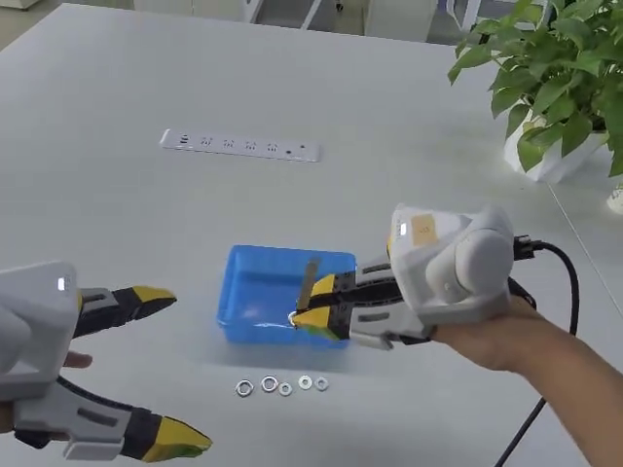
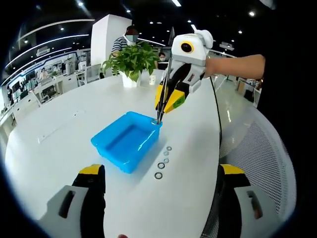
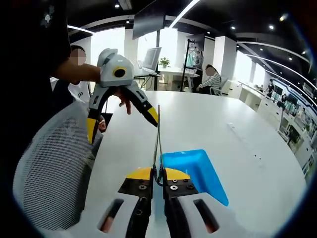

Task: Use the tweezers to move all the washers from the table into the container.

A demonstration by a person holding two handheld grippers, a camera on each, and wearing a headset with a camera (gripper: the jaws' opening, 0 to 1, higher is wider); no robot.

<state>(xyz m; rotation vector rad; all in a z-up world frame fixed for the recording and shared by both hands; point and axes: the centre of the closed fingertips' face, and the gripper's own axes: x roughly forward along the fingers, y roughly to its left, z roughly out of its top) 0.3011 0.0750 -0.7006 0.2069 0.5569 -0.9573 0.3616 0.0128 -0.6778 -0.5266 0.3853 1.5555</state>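
Over the container (image 1: 282, 256) rim, right tool (image 1: 319, 304) clamped on tweezers (image 1: 309, 280), hand (image 1: 487, 341) reaching leftward, left tool (image 1: 177, 370) spread wide, held low

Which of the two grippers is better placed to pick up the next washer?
The right gripper: it is shut on the tweezers, whose tips sit at the blue container's near rim, close to the washers on the table. The left gripper hangs open and empty, off to the side.
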